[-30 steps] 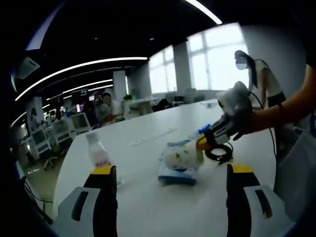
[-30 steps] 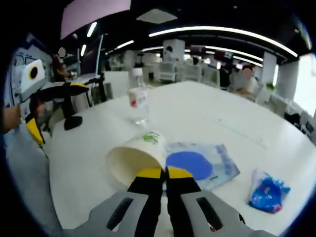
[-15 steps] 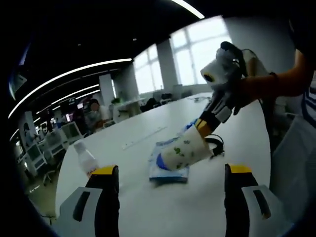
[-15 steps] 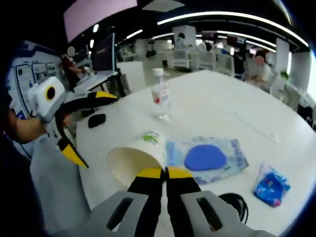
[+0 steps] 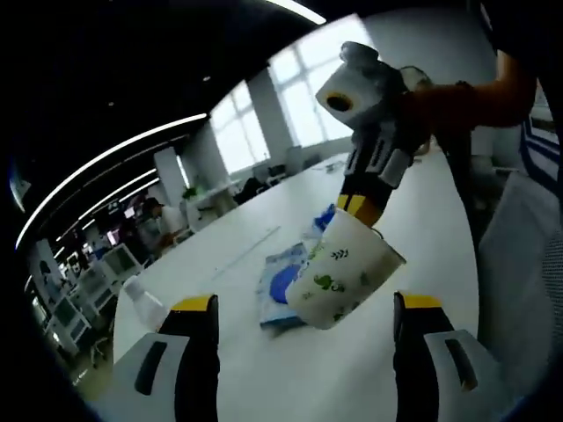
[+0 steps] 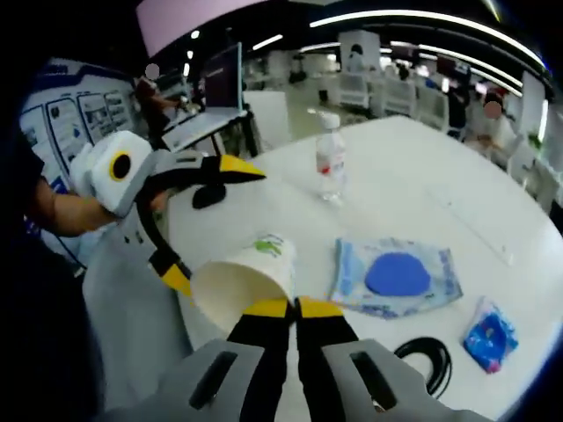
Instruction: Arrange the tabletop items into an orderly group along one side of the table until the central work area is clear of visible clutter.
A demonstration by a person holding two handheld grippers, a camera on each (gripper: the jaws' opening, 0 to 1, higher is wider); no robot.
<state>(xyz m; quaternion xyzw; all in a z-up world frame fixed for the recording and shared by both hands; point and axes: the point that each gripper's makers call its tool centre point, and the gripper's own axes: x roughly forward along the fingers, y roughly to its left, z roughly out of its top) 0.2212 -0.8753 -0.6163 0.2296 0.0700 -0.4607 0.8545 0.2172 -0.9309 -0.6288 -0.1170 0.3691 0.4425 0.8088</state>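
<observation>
Tabletop first: the long white table [image 6: 422,202] carries all the loose items in the right gripper view. A flat blue-and-white plastic packet with a round blue patch [image 6: 398,276] lies near its middle, also visible in the left gripper view [image 5: 277,286] behind the cup. Beyond the packet stands an upright clear plastic bottle with a white cap and red label [image 6: 331,158], well apart from it. A black coiled cable [image 6: 424,355] lies near the table's edge, just beside the packet, and a small crumpled blue wrapper [image 6: 491,332] sits to the cable's side.

Off the table, a white paper cup with green leaf print [image 5: 341,269] is held in the air, tilted with its mouth turned toward the right gripper's camera [image 6: 239,283]. The right gripper [image 6: 281,309] has its yellow-tipped black jaws pressed together on the cup's rim, pinching the wall. The left gripper [image 5: 297,303] has its jaws spread wide with nothing between them; it also shows in the right gripper view [image 6: 211,220], near the cup.
</observation>
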